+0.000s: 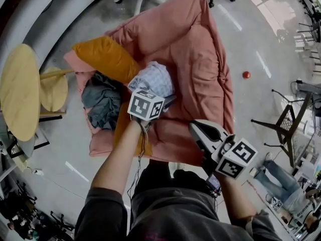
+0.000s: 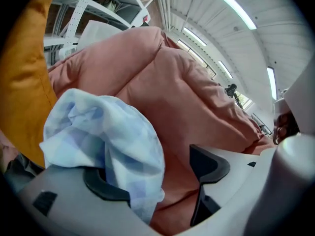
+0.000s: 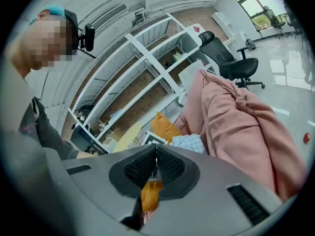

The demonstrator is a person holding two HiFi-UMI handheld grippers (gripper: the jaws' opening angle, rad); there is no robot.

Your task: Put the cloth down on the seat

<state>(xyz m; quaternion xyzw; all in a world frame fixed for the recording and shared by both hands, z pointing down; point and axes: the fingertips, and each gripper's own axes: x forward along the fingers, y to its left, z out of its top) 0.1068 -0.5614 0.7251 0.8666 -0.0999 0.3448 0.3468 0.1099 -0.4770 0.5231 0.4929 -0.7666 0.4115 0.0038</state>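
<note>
Jaws spread, apparently to release it, the left gripper lowers the cloth against the seat, while the right gripper idles clenched, empty, alongside.

The cloth was positioned on the seat, just right of a cushion; a table was placed well to the left.

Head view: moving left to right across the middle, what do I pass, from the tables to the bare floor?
In order: large round table → small round table → grey clothes → blue checked cloth → pink seat → red ball.
</note>
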